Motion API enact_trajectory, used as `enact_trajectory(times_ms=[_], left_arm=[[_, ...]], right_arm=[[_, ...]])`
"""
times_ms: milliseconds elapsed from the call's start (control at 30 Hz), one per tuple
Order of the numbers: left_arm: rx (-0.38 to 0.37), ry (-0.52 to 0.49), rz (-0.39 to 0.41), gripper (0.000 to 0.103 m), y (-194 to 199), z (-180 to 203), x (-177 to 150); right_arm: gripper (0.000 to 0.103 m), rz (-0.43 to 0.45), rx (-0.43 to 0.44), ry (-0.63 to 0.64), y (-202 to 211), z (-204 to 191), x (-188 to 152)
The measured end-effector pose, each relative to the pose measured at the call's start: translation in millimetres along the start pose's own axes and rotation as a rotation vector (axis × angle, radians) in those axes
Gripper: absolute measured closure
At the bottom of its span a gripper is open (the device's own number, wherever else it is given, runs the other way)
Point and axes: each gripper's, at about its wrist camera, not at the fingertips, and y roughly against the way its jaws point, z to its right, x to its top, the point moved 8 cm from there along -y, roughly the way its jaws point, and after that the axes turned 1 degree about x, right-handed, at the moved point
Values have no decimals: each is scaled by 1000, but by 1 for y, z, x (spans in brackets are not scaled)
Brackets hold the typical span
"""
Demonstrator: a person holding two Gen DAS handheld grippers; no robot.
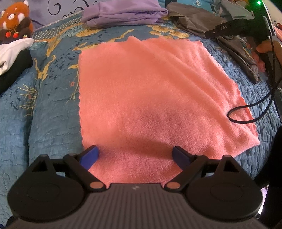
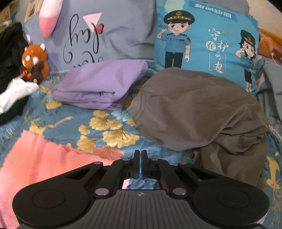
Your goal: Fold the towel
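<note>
Two hand-held grippers: left hand-held gripper [image 1: 134,155] stood wide open right over the near edge of the pink towel [image 1: 158,98], spread flat on the bed [image 1: 52,123], while right hand-held gripper [image 2: 140,165] was closed empty beyond its far right corner.

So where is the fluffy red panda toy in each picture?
Left wrist view: the fluffy orange-brown red panda plush toy sits in the top left corner.
Right wrist view: it sits at the left edge, about a third of the way down.
Shared landmark: the folded purple cloth, to its right.
</note>
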Motion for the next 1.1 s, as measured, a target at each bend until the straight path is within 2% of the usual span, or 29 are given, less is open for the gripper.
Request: enact_trajectory(times_ms=[67,133,167,233,433,533,567,633,700,1100], left_arm=[[-1,-1,1,10,0,0,0],[-2,-3,3,10,1,1,0],[-3,-3,4,10,1,1,0],[-6,-6,5,10,2,2,1],[-5,-11,1,9,2,3,1],[-4,-10,-3,9,1,3,1],[-3,-11,-3,9,1,3,0],[-3,-12,-5,9,0,3,0],[-3,-11,-6,8,0,3,0],[-6,-11,-8,7,-2,3,1]], right_arm=[[88,12,46,-51,7,1,-3],[82,6,100,-72,11,-3,-9],[76,-3,117,-62,11,-8,-13],[71,-9,115,-22,9,-14,-19],[71,-23,106,3,-3,-21,-23],[75,-49,107,4,-13,-22,-22],[85,-58,110,2,-15,-22,-22],[97,-68,116,11,-16,-24,-23],[101,-57,102,39,-14,-26,-23],[103,13,66,43,10,-14,2]])
